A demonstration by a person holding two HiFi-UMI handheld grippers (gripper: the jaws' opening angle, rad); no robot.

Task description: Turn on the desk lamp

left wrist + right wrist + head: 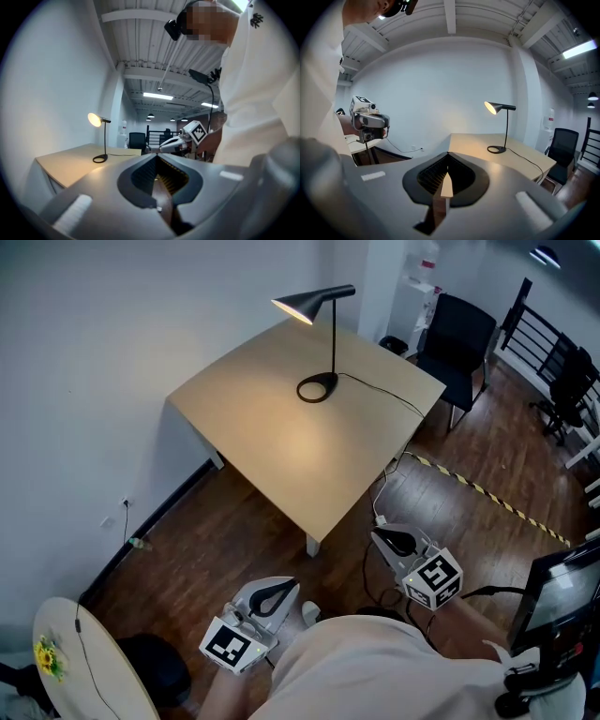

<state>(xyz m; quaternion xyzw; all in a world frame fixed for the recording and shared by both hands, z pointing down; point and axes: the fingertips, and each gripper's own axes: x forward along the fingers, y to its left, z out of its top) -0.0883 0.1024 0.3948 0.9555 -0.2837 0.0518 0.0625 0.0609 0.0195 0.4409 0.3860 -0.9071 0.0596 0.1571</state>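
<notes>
At lower left of the head view: round table (112,681), pale top, a small yellow flower on it; not part of the task.

Low centre-left, close to the person's body: left gripper (274,594). Tongs pressed together, nothing between them, pointed toward the desk and well apart from it.

Centre: desk (281,465), light wood, square, set corner-on against the white wall. Bare apart from the lamp and its cord.

Far side of the desk: desk lamp (302,305), black, ring base, thin upright stem, cone shade angled down. Both gripper views show the shade glowing, and a warm patch lies on the desktop beneath it. A cord (384,396) runs from the base off the right edge.

Low centre-right: right gripper (398,542). Tongs likewise closed on nothing, well short of the desk.

Right: black office chair (457,338) beyond the desk corner; dark screen (562,592) at the frame edge.

Step in hand: judged complete, the lamp reading as lit. Next move: none called for at the switch; both grippers may be kept clear.
</notes>
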